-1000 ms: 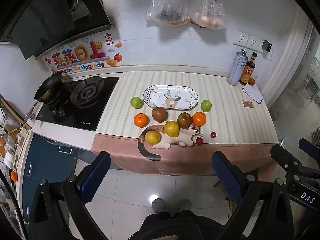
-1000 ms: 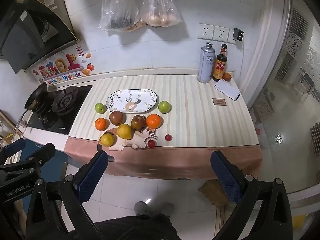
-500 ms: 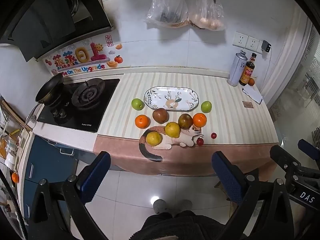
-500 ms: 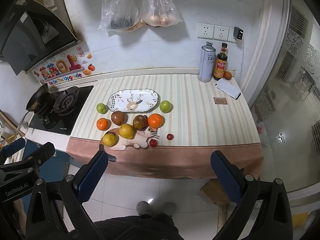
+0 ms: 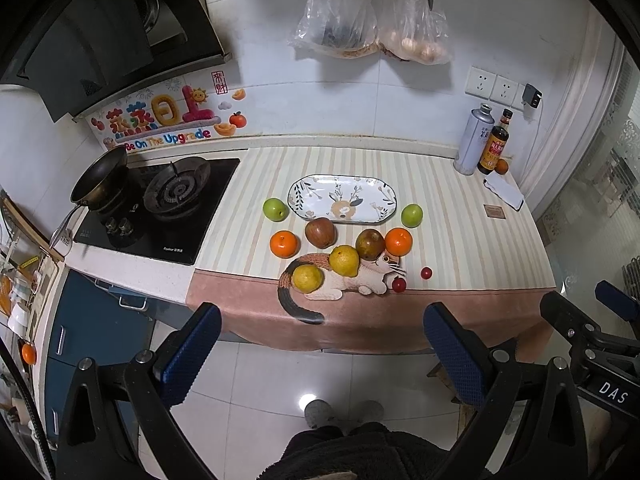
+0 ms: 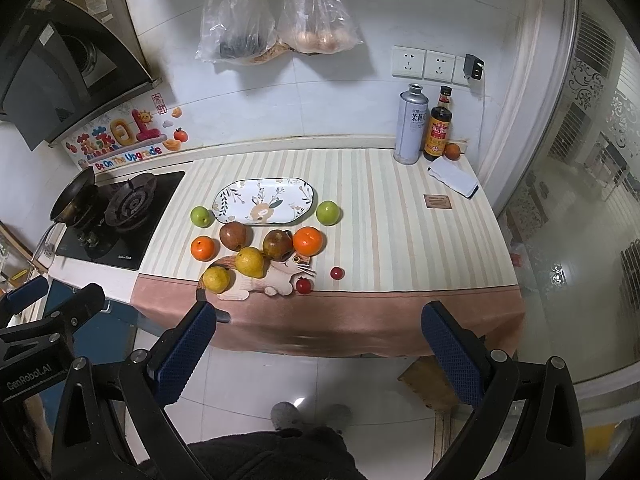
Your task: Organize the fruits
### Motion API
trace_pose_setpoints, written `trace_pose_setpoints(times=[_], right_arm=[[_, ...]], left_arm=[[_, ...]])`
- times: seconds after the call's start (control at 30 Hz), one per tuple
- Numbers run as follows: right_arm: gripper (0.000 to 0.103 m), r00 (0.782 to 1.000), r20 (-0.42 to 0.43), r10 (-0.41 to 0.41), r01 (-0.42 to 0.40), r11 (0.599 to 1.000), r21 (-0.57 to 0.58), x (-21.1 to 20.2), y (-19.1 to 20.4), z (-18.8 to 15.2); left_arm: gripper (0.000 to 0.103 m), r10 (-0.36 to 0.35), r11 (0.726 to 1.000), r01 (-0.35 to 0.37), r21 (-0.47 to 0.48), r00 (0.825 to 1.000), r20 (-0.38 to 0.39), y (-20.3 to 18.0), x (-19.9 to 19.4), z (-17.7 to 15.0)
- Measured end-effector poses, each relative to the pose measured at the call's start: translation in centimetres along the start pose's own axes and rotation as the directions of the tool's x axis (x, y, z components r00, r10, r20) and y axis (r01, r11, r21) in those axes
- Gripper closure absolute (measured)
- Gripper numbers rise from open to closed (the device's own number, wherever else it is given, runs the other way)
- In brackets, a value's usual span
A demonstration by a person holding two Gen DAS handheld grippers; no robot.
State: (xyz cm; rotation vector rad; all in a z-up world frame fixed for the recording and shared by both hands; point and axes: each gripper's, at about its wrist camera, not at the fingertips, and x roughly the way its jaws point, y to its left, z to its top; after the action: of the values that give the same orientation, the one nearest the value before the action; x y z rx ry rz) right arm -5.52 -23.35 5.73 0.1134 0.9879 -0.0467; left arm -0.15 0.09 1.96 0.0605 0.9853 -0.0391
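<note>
Left wrist view: the left gripper is spread wide, both blue pads apart, holding nothing; it hangs over the floor, well short of the counter edge. Right wrist view: the right gripper is likewise wide open and empty, short of the counter.

Fruit count on the striped cloth, all grouped near its front edge:
- green apples: 2, one left and one right of the plate
- oranges: 2
- brown-red apples: 2
- yellow lemons: 2, lying on the printed cat
- cherry tomatoes: 2

One oval patterned plate sits behind the fruit with nothing on it. One metal can and one sauce bottle stand at the back right; a small orange fruit is partly hidden behind the bottle. Two hanging plastic bags have contents hard to identify. The frying pan is on the gas hob.
</note>
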Motion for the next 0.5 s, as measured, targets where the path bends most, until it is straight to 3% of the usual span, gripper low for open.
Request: trace_pose_setpoints(times=[0.5], right_arm=[[0.0,1.0,0.003,-0.001,0.001,1.0,0.0,-0.13,-0.06,0.04]], left_arm=[[0.0,0.002,1.0,-0.002,-0.004,1.0,0.005,0.06,-0.48,-0.18]])
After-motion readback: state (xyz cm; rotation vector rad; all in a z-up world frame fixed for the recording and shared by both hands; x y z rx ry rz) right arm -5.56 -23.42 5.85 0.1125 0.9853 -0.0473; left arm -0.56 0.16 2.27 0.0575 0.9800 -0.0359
